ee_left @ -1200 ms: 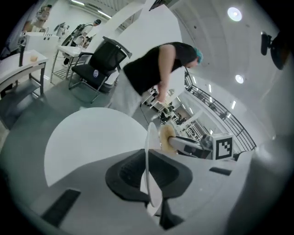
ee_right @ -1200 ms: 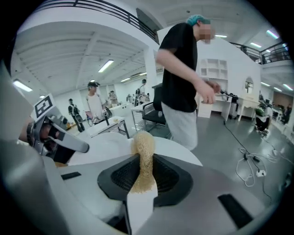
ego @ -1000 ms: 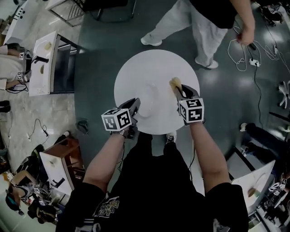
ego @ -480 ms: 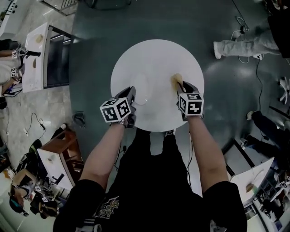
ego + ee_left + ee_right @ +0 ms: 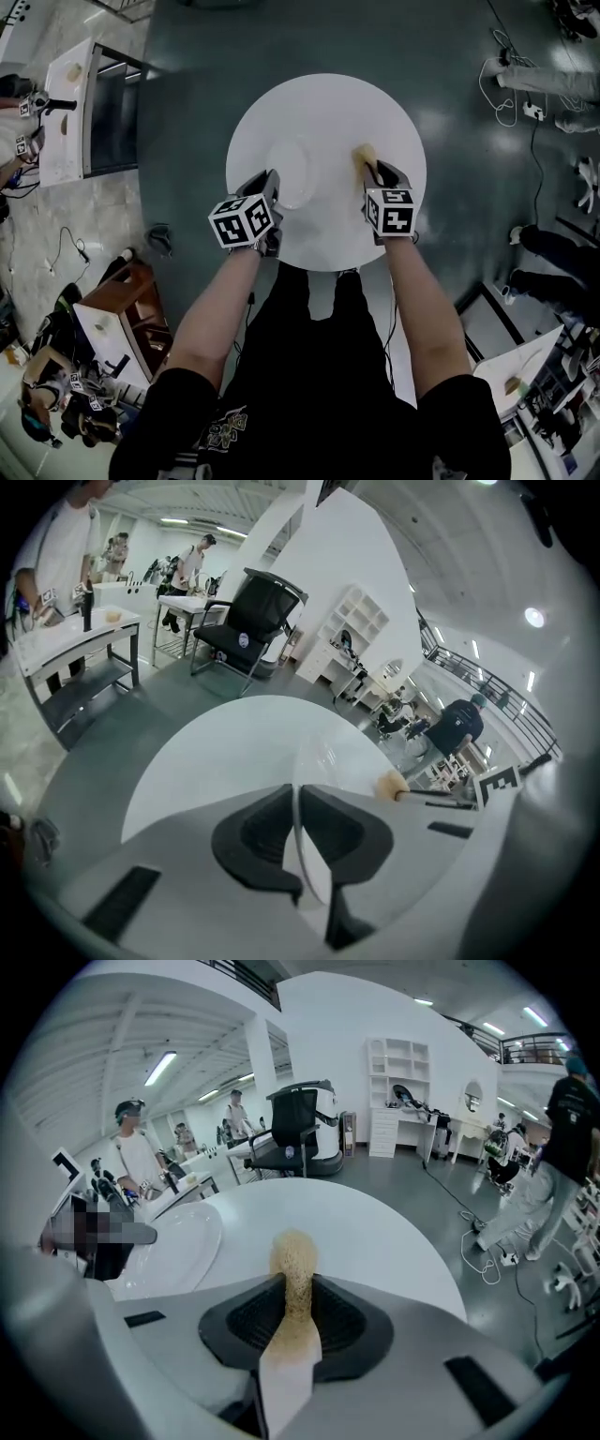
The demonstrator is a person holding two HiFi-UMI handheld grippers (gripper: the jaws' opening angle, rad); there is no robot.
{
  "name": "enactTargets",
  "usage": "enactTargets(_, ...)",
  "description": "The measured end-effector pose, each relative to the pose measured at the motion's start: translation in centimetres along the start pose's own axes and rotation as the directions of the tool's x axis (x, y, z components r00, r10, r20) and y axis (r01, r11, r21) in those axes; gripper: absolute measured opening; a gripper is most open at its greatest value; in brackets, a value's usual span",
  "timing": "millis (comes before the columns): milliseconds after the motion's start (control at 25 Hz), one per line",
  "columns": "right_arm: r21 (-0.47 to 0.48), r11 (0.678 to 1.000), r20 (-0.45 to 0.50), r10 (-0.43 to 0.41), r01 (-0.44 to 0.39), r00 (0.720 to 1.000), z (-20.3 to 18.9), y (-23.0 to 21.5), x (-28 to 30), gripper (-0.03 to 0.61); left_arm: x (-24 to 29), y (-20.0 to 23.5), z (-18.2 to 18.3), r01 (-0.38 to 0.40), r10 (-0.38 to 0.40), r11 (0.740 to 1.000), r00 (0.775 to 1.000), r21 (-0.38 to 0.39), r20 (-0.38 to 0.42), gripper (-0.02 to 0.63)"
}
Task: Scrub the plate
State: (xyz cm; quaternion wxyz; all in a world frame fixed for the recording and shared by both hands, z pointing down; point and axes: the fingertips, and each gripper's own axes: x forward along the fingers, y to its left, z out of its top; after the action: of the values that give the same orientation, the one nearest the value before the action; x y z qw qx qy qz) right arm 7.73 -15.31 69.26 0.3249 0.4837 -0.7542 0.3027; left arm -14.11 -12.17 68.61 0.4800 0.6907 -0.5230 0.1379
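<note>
A white plate (image 5: 291,173) is tilted up over the round white table (image 5: 328,112). My left gripper (image 5: 272,183) is shut on the plate's near rim (image 5: 305,855), seen edge-on between its black pads. My right gripper (image 5: 377,171) is shut on a tan scrubbing sponge (image 5: 364,155), whose fuzzy end (image 5: 292,1255) sticks out past the pads. The sponge is to the right of the plate (image 5: 169,1246) and apart from it. Each gripper carries a marker cube (image 5: 244,221).
Grey floor surrounds the table. Side tables stand at the far left (image 5: 70,112). Cables (image 5: 525,94) and a person's feet lie at the upper right. A black office chair (image 5: 253,621) stands beyond the table.
The plate has risen from lying near flat to standing more upright in the left gripper. A person who walked past the table's far side has moved off to the right.
</note>
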Motion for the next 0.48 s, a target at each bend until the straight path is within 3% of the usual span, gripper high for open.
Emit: enactTargets(480,-0.047,0.998,0.002,-0.030,0.030,1.000,-0.2,0.2,0.1,0.095,0.9,1.5,-0.6,-0.133,0.138,0.974,0.990,0.181,-0.013,0.066)
